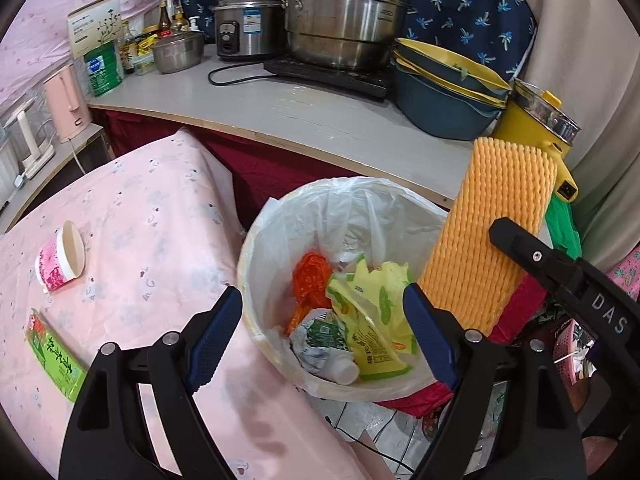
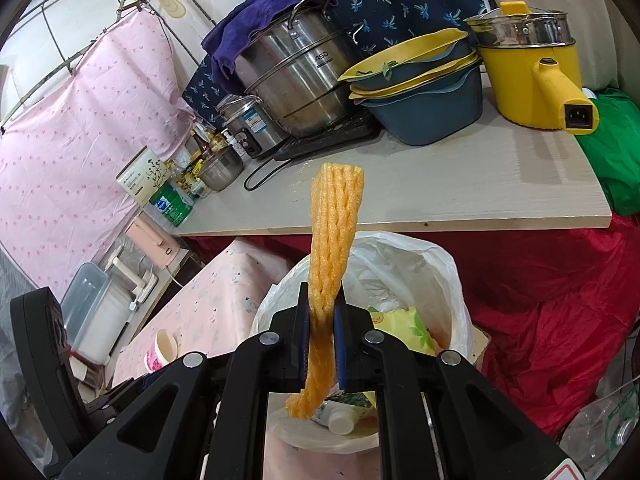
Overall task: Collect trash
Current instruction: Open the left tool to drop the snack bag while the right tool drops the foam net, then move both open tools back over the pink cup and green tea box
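Although no weight can be read directly, the orange foam net sleeve (image 2: 335,216) is judged very light, soft and springy: it is seen squashed flat where it is clamped, and it stands up above the clamp without drooping. It is not judged fragile or slippery, its ribbed mesh giving the pads good purchase. A pinch across its flat width, near one end, is considered the sensible hold, and that is how it is held.

The right gripper (image 2: 322,346) is closed almost fully on the sleeve, which is pinched between the two blue pads. The longer part rises beyond the jaws; a short tail hangs out behind and below them. Directly beneath the jaws, the white-lined trash bin (image 2: 448,280) is seen, already containing wrappers and a small bottle.

The left gripper (image 1: 322,334) is spread wide and holds nothing. The bin mouth lies between and just ahead of its jaws, and the clamped sleeve is seen beside its right-hand jaw, over the bin's rim.

On the pink table (image 1: 152,216), outward of the left-hand jaw, a pink paper cup (image 1: 60,258) on its side and a green packet (image 1: 56,354) remain uncollected. Because the sleeve is so light, a release directly over the liner is judged advisable, lest it catch on the rim.
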Available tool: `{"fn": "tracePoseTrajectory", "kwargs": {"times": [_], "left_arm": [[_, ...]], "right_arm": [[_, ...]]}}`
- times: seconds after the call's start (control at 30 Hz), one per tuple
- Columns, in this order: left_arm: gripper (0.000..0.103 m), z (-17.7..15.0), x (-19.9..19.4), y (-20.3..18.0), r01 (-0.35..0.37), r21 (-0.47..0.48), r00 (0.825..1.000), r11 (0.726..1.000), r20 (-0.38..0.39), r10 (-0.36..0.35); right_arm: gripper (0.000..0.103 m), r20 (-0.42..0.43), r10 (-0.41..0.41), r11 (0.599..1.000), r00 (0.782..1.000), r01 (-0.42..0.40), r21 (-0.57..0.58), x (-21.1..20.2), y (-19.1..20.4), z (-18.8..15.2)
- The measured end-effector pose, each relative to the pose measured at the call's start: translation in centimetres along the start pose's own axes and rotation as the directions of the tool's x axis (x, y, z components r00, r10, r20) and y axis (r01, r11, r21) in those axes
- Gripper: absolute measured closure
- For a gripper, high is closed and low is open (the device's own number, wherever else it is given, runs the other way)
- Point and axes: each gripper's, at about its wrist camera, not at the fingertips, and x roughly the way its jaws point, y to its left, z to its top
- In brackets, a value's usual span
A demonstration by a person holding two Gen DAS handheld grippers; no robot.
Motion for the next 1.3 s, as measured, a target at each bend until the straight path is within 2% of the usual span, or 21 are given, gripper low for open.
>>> {"fn": "tracePoseTrajectory", "kwargs": {"times": [0.17, 0.3, 0.87, 1.3], "left_arm": [[0.025, 0.1, -0.4, 1.4, -0.017, -0.036, 1.0, 0.999, 0.01, 0.017], [0.024, 0.0, -0.6, 2.4, -0.03, -0.057, 0.999, 0.998, 0.012, 0.03], [0.023, -1.0, -2.4, 5.4, -0.048, -0.118, 0.998, 0.992, 0.029, 0.052], [0.023, -2.5, -4.7, 9.8, -0.086, -0.206, 0.995, 0.975, 0.037, 0.095]], "right_arm": [[0.087, -0.029, -0.001, 1.0, 1.0, 0.0, -0.021, 1.2, 1.0, -0.4], [0.076, -0.029, 0.004, 1.0, 1.0, -0.005, -0.022, 1.5, 1.6, -0.5], [0.076, -0.041, 0.018, 0.998, 0.999, -0.021, -0.065, 1.2, 4.2, -1.3], [0.076, -0.069, 0.057, 0.988, 0.996, -0.066, -0.139, 1.2, 8.5, -2.8]]}}
